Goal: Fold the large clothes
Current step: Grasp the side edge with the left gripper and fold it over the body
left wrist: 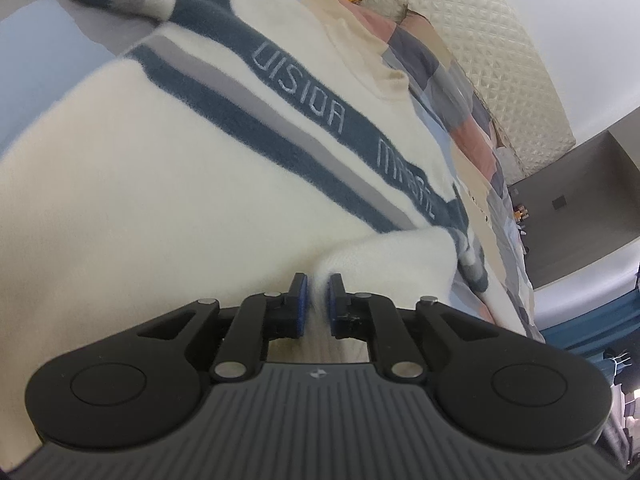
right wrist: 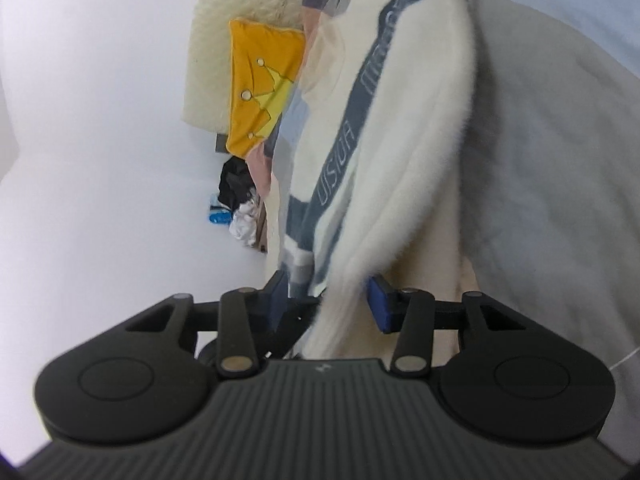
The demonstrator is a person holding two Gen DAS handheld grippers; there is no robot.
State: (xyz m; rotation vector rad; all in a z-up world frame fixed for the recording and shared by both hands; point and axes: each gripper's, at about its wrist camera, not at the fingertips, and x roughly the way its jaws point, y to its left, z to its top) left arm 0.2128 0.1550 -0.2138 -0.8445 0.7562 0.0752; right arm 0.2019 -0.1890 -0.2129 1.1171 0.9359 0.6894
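Patchwork bedspread (left wrist: 472, 120); left tongs (left wrist: 317, 300) seemingly pinch sweater (left wrist: 160, 168)

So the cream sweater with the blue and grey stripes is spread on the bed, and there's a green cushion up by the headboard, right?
Not quite: the cushion is yellow, not green, as the right wrist view shows. The rest holds: the cream sweater with blue and grey stripes lies on the bed, near the headboard.

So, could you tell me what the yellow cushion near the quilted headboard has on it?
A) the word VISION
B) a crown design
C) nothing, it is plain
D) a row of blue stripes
B: in the right wrist view the yellow cushion carries an outlined crown with small round studs at its tips; the stripes and lettering belong to the cream sweater instead.
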